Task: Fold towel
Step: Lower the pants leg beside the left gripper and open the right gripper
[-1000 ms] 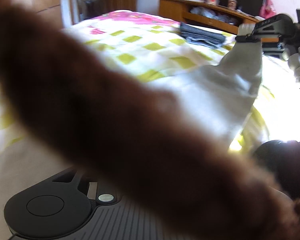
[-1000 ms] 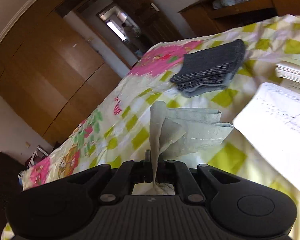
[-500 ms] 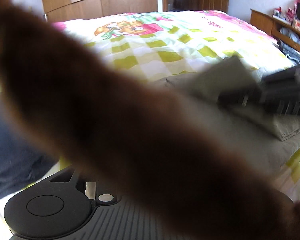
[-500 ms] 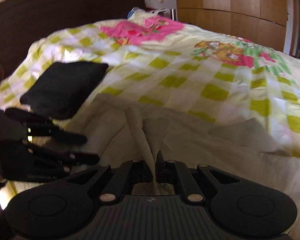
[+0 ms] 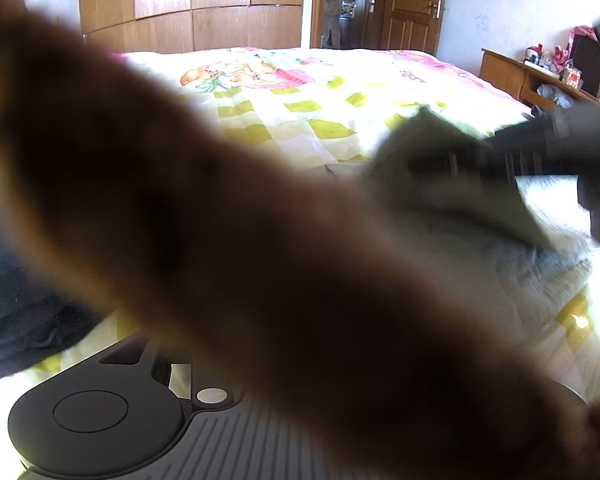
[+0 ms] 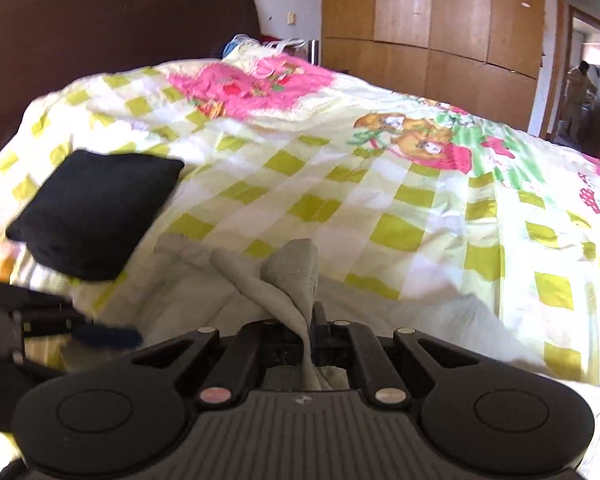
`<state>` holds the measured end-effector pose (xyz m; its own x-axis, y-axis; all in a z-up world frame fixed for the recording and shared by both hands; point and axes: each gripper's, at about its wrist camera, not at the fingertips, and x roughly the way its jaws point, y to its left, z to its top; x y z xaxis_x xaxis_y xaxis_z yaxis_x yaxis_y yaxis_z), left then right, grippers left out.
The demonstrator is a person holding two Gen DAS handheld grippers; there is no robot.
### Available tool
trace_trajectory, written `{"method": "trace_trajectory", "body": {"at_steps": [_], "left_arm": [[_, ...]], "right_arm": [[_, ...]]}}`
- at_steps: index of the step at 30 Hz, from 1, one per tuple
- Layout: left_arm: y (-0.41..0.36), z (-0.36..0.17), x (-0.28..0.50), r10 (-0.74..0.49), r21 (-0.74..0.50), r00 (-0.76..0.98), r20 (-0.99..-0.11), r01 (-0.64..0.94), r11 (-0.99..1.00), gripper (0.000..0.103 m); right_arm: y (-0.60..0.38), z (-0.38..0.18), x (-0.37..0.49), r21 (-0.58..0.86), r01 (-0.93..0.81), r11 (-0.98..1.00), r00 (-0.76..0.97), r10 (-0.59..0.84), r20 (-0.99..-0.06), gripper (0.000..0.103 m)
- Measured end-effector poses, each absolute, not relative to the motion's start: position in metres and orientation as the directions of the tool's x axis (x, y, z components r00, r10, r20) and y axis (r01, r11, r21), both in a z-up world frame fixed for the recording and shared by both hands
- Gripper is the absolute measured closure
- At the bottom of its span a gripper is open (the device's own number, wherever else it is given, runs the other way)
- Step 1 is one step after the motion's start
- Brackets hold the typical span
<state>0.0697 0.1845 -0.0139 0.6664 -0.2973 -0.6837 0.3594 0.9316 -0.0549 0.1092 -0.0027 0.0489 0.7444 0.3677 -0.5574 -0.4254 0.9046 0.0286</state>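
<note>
On the bed with the yellow-checked, cartoon-printed quilt, your pale grey-beige towel lies partly spread, with one corner drawn up into your right gripper. Its jaws are clamped together on that bunched corner, which rises in a twisted fold just ahead of them; holding it pinched this tightly looks meant to let you carry the edge across without it slipping. A black cushion-like pad rests on the quilt to the left, apart from the towel.

Your left gripper shows at the lower left of the right wrist view, close to the towel's near edge. Its jaws have just been opening, and they appear parted with nothing clearly between them. In the left wrist view a blurred brown furry sleeve covers most of the frame and hides the fingers, so that view confirms nothing.

You seem to be mid-fold, bringing the held corner over. The next move probably needs the corners aligned before you release.
</note>
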Motion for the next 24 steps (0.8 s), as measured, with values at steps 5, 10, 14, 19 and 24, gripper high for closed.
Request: {"method": "trace_trajectory", "body": {"at_steps": [5,10,14,19,24], "left_arm": [[0.19,-0.019,0.068,-0.321,-0.097,0.662,-0.678,0.352,0.931,0.062],[0.195,-0.019,0.065,-0.327,-0.112,0.66,-0.676,0.347,0.931,0.062],[0.199,-0.022,0.06,-0.336,-0.117,0.659,-0.672,0.354,0.928,0.062],[0.203,-0.023,0.061,-0.351,-0.133,0.656,-0.668,0.359,0.924,0.061],[0.21,-0.018,0.053,-0.364,-0.139,0.646,-0.67,0.372,0.918,0.061]], "right_arm": [[0.055,0.063,0.105,-0.04,-0.565,0.824,0.734,0.48,-0.479,0.083],[0.102,0.013,0.09,-0.155,-0.708,0.689,0.627,0.513,-0.586,0.083],[0.103,-0.007,0.086,-0.123,-0.752,0.648,0.559,0.527,-0.64,0.083],[0.104,-0.016,0.087,-0.091,-0.78,0.619,0.505,0.538,-0.675,0.078],[0.097,-0.014,0.091,0.002,-0.789,0.615,0.446,0.574,-0.686,0.07]]}}
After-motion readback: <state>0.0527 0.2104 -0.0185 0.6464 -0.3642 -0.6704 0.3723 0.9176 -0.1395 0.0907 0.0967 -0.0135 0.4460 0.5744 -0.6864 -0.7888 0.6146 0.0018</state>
